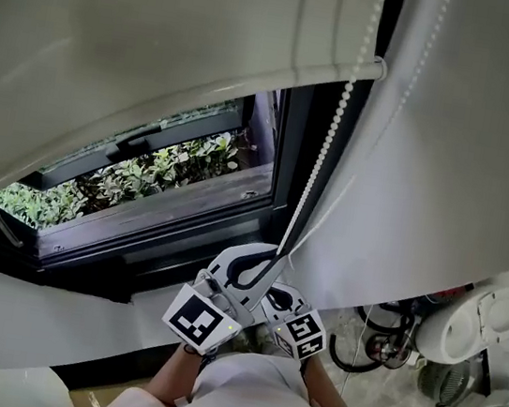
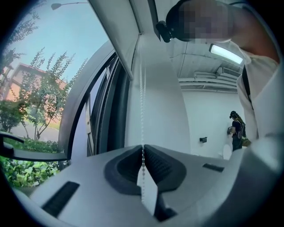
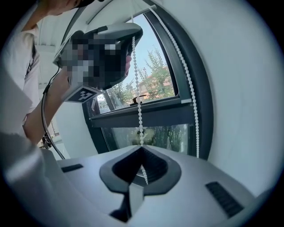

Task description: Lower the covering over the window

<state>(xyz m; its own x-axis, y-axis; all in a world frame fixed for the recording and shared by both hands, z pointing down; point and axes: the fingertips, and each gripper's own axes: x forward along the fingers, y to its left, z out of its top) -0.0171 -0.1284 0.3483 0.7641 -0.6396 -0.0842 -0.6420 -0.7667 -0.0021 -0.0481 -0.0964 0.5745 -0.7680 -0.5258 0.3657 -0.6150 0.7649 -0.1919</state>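
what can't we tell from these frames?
- Lower end of the bead chain: head view, hidden behind the left gripper and right gripper.
- Upper part of the blind: head view, cut off by the top edge.
- What the distant person is doing: left gripper view, too small.

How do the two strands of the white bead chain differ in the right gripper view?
The near strand runs down into the right gripper, whose jaws are shut on it; the far strand hangs free, in no gripper. The near strand crosses the window glass; the far strand follows the dark window frame. Both are white beads.
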